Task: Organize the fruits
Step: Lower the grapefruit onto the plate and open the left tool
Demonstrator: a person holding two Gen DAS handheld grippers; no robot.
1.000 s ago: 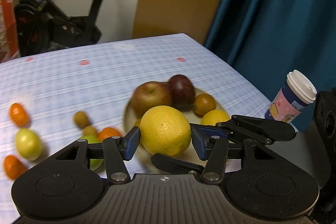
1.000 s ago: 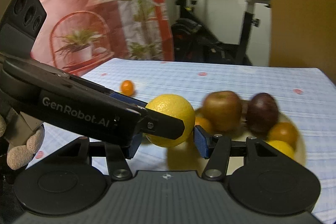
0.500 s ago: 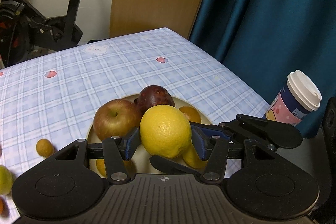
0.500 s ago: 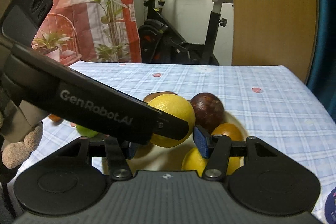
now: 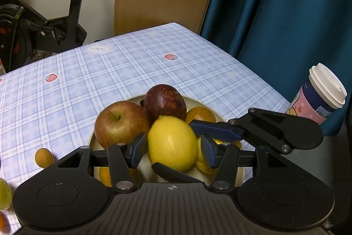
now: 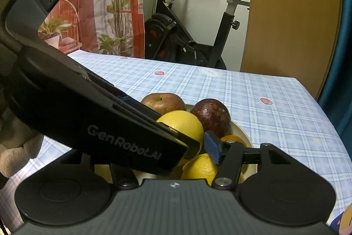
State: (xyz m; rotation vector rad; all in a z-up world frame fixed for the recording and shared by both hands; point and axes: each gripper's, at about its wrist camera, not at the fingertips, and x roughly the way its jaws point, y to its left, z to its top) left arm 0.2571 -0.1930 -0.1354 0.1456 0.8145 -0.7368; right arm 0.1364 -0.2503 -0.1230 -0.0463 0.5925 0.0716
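Note:
A large yellow citrus (image 5: 172,144) sits between the blue pads of my left gripper (image 5: 173,150), just over a cream plate (image 5: 216,115). A small gap shows on each side of the fruit, so the jaws stand slightly apart from it. My right gripper (image 6: 193,147) also flanks the same citrus (image 6: 187,124); its right pad (image 6: 212,150) stands just off the fruit, its left pad is hidden behind the left gripper's body. The plate holds a red-green apple (image 5: 121,122), a dark red fruit (image 5: 165,101), an orange (image 5: 200,115) and another yellow citrus (image 6: 200,166).
A lidded paper cup (image 5: 319,95) stands at the right beyond the table edge. A small brown fruit (image 5: 44,156) and a green-yellow fruit (image 5: 4,194) lie on the checked tablecloth (image 5: 110,72) to the left. An exercise bike (image 6: 187,36) stands behind.
Both grippers carried the yellow citrus right and down over the plate. The left gripper's pads have opened slightly off the fruit, which has rolled and dropped lower among the other fruits.

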